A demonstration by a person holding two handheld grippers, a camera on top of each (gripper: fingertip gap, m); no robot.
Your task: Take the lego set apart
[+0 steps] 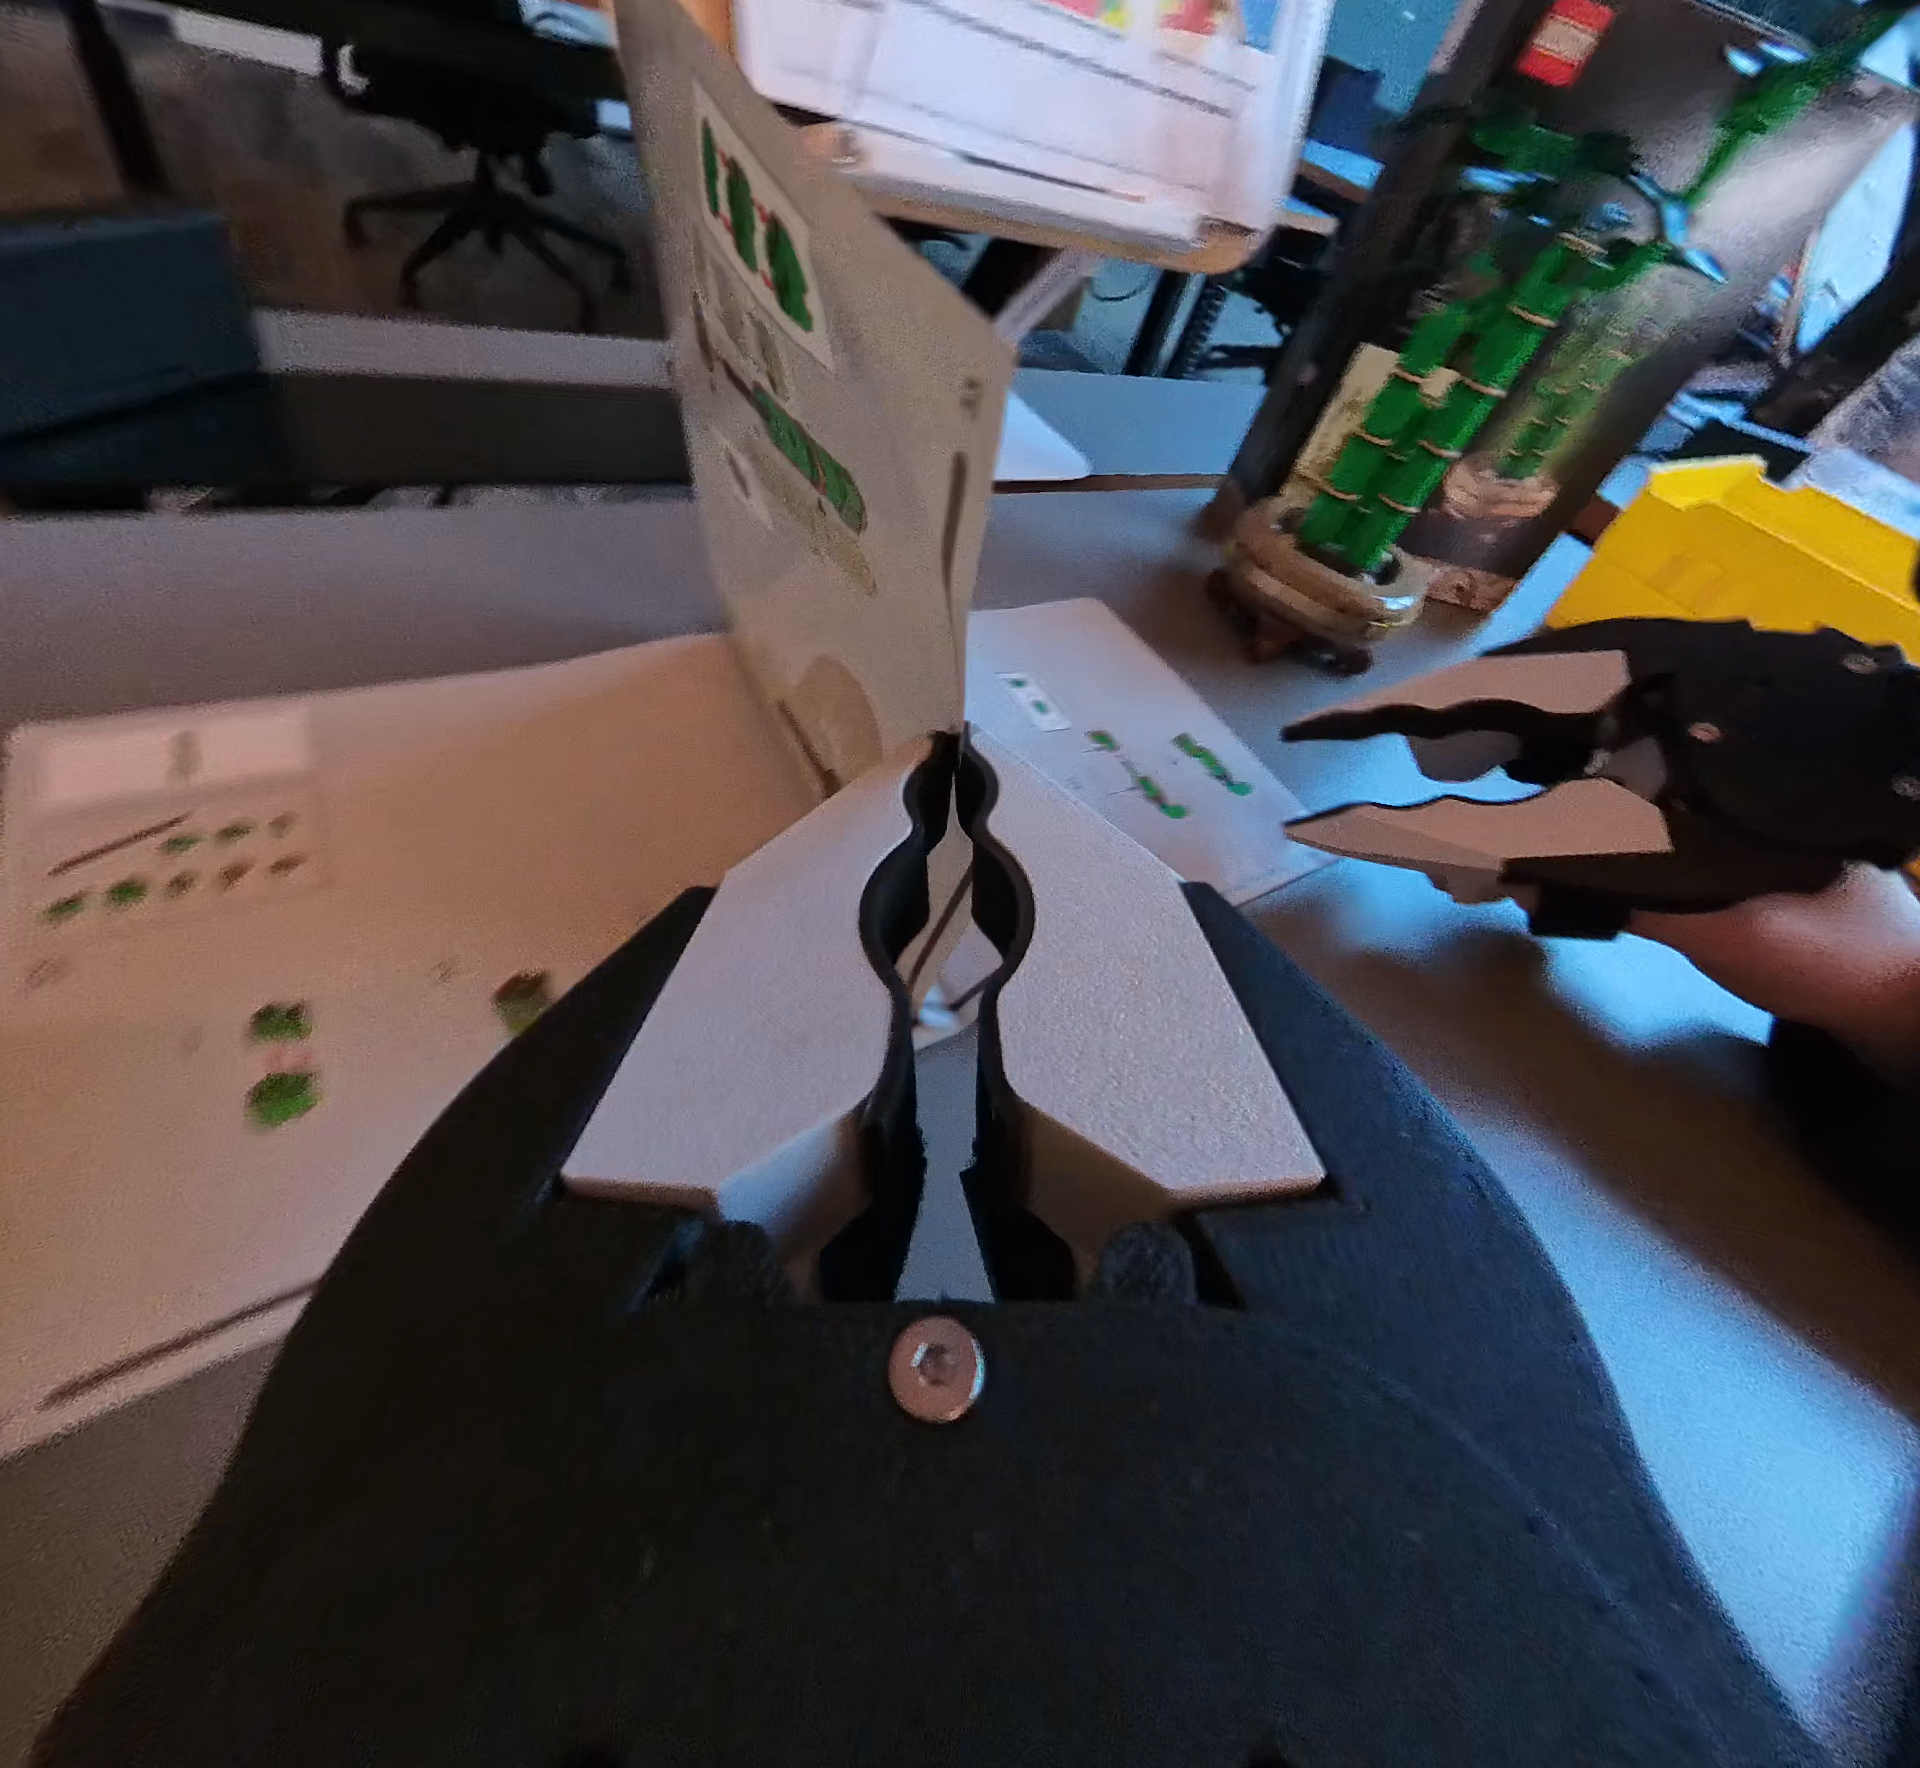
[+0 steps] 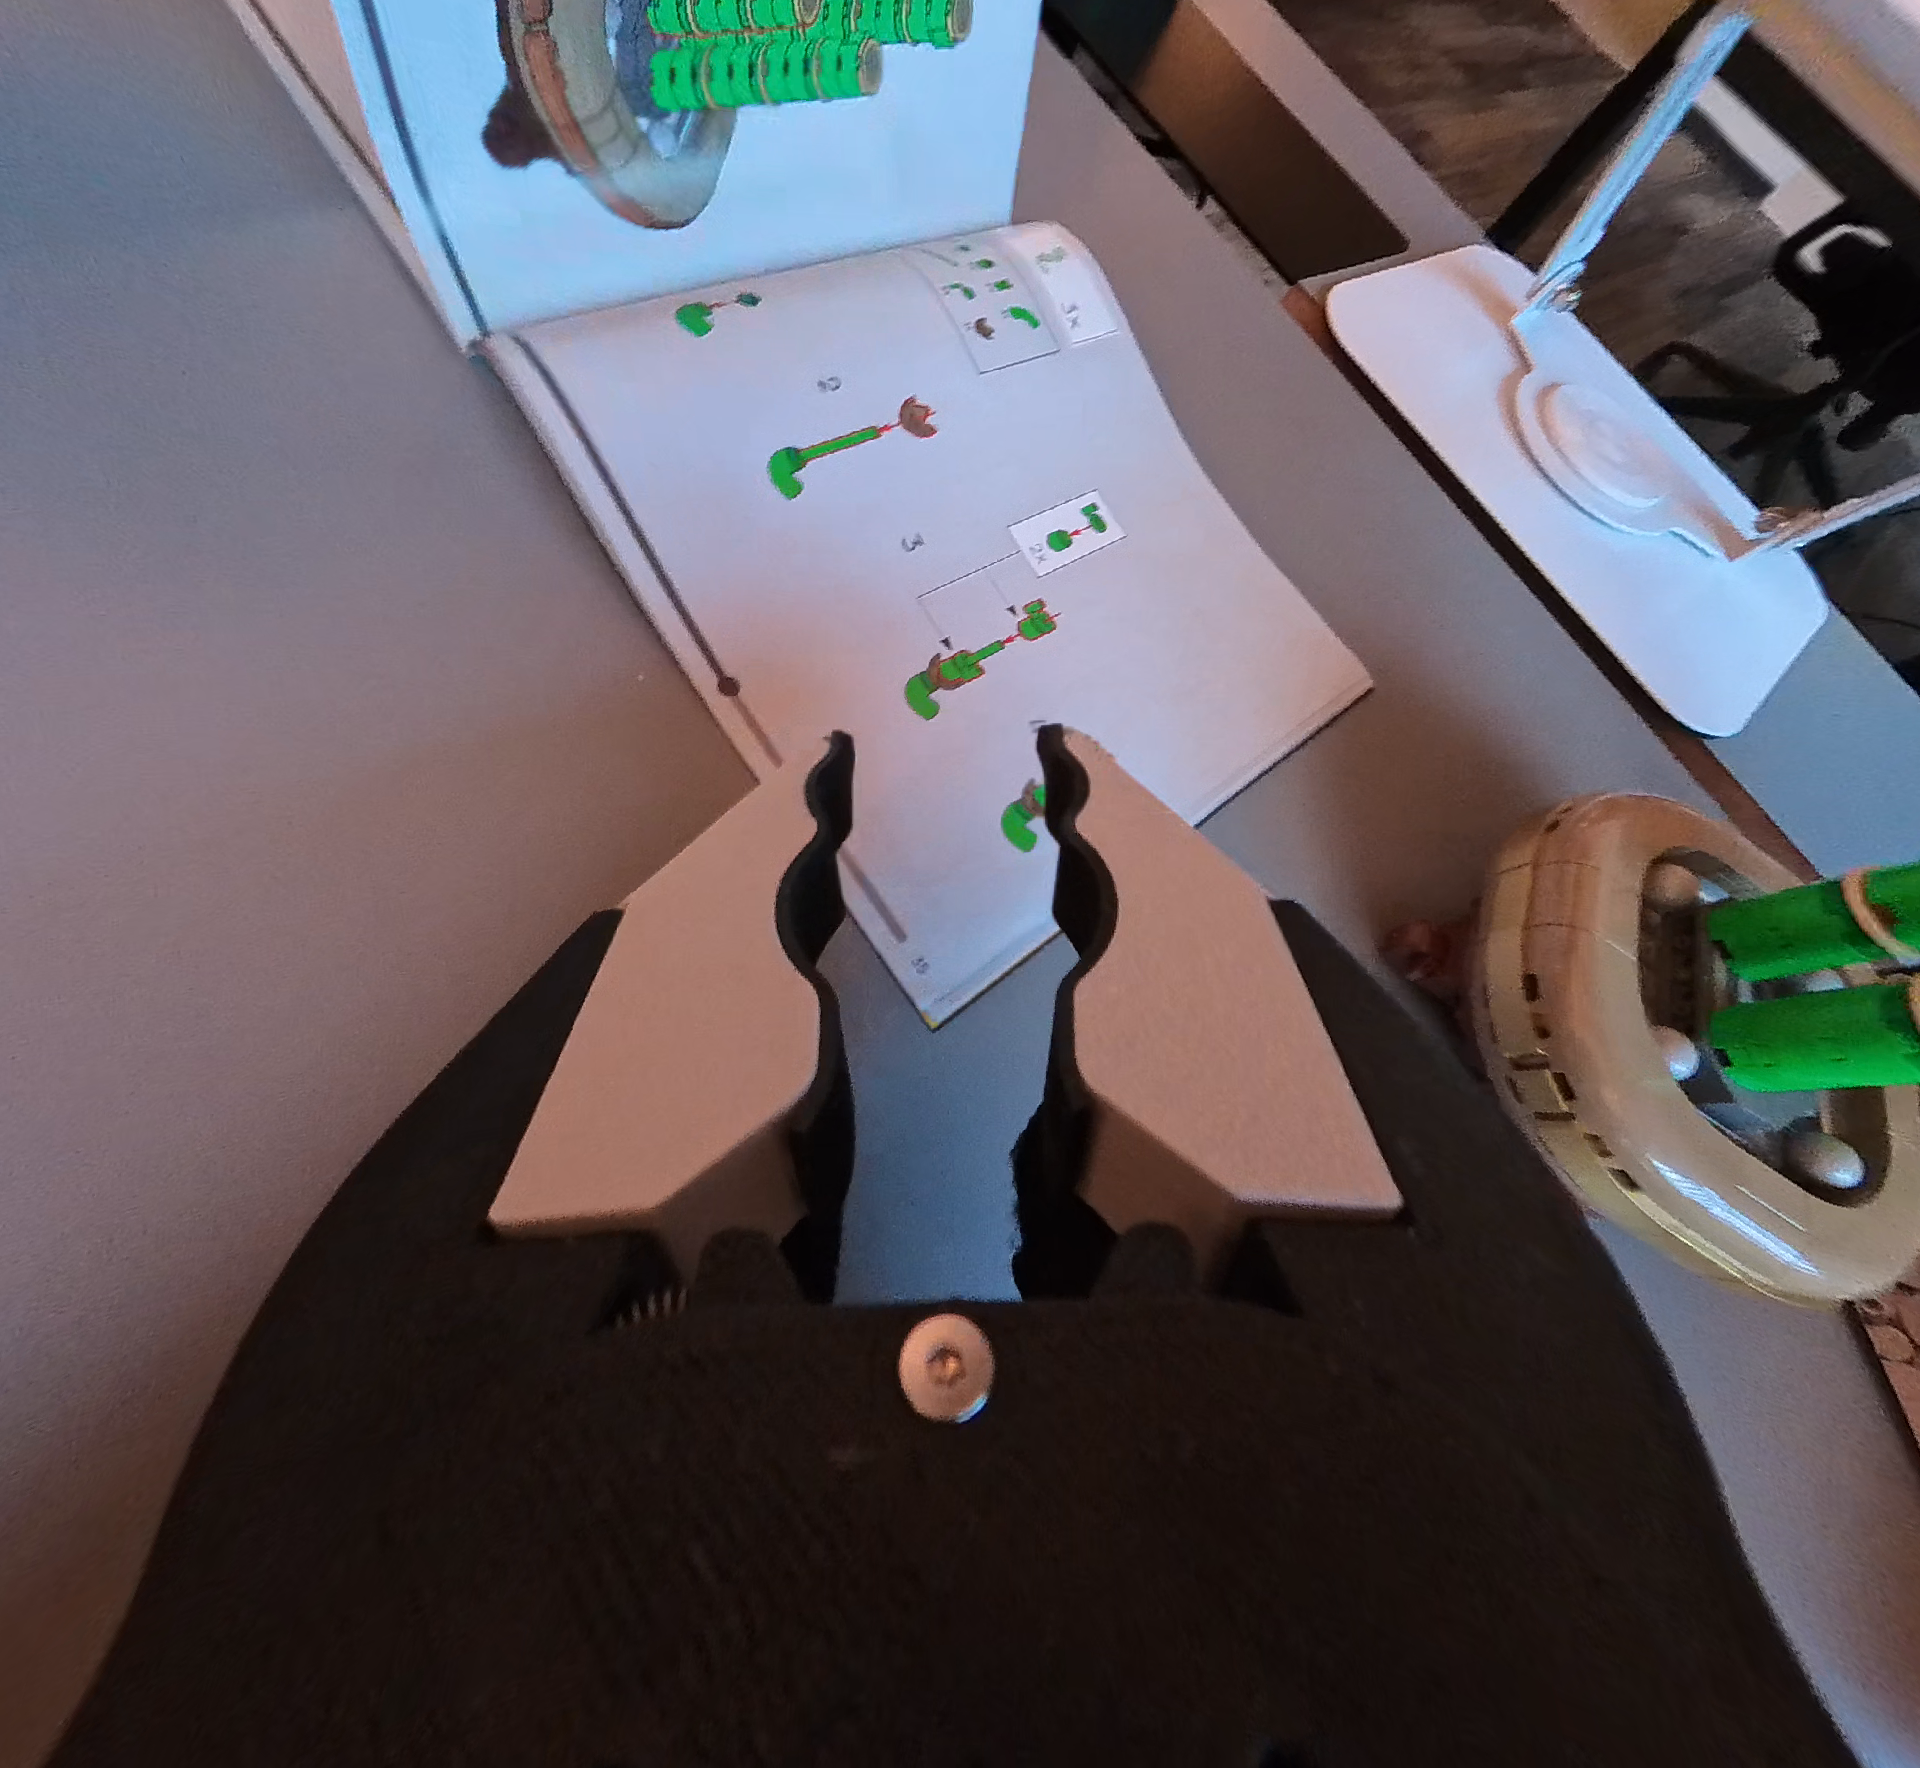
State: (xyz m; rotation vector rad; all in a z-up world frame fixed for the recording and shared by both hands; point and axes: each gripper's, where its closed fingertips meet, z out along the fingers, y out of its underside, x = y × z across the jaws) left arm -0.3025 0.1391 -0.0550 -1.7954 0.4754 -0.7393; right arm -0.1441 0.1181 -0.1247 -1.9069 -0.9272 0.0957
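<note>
My left gripper (image 1: 954,752) is shut on the lower edge of a page (image 1: 821,368) of the instruction booklet (image 1: 343,887) and holds the page upright above the open booklet. The lego set (image 1: 1351,513), green bamboo stalks in a round tan pot, stands on the table at the back right; it also shows in the right wrist view (image 2: 1704,1043) at the right edge. My right gripper (image 2: 943,742) is open and empty over the near corner of the booklet's flat page (image 2: 1039,555). It also shows in the left wrist view (image 1: 1294,783), to the right of the booklet. The lifted page (image 2: 675,56) stands beyond it.
The set's dark box (image 1: 1538,264) stands behind the lego set. A yellow bin (image 1: 1745,555) sits at the right. A white monitor stand base (image 2: 1558,471) rests near the table's far edge. Sheets with pictures (image 1: 1018,4) hang behind. Office chairs (image 1: 488,118) and desks lie beyond the table. Left tips to right tips: about 20 cm. The white monitor stand base (image 2: 1558,471) is about 30 cm from my right fingertips and 40 cm from my left.
</note>
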